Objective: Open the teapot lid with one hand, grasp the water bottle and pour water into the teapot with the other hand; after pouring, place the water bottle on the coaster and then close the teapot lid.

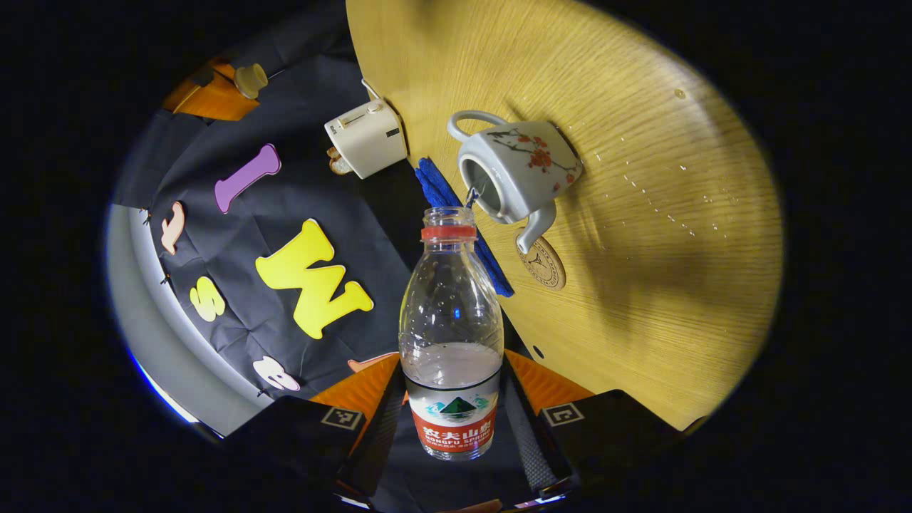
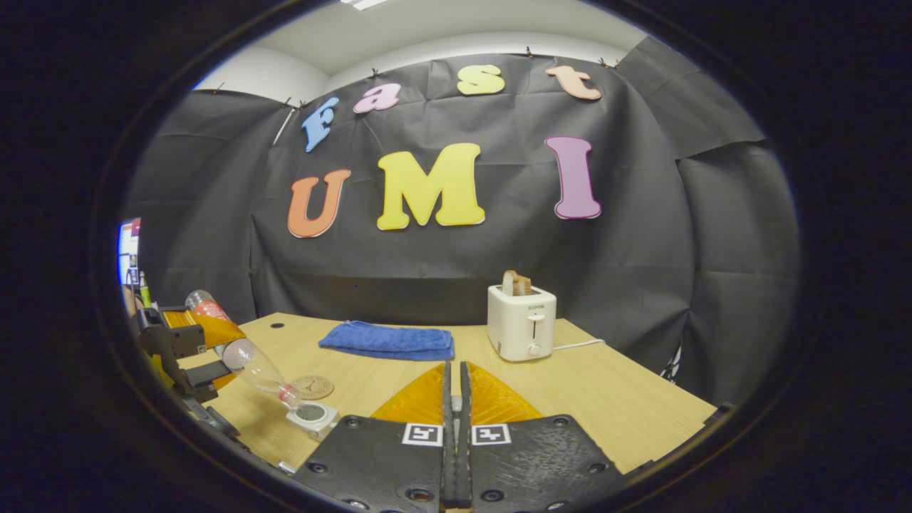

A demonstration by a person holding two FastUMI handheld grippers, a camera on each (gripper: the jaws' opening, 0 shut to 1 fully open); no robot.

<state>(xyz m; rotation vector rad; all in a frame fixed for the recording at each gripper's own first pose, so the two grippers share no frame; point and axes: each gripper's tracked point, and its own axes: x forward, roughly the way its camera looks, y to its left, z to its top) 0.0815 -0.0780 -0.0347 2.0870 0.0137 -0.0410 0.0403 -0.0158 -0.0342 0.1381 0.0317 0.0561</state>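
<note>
Pouring over the wooden table (image 1: 641, 299), the left gripper (image 1: 452, 363) is clamped on the water bottle (image 1: 451, 313), both fingers pressing on its labelled lower half. The bottle is tipped toward the lidless teapot (image 1: 516, 171), which sits just beside the folded blue towel (image 1: 434, 187), with the toaster (image 1: 367, 137) farther off. A thin stream (image 1: 470, 194) leaves the neck and drops into the pot's opening. The main risk, as I judge it, is a missed pour. The mouth is small, and a slight wobble or steeper tilt could send water over the rim, adding to the droplets (image 1: 641, 182) scattered on the wood. The smooth bottle could also twist between the fingers as its weight shifts. The coaster (image 1: 541, 262) touches the teapot's spout, so setting the bottle down there could knock the pot. In the right gripper view the right gripper (image 2: 456, 370) has its fingers drawn together; whether they pinch the lid I cannot tell.
</note>
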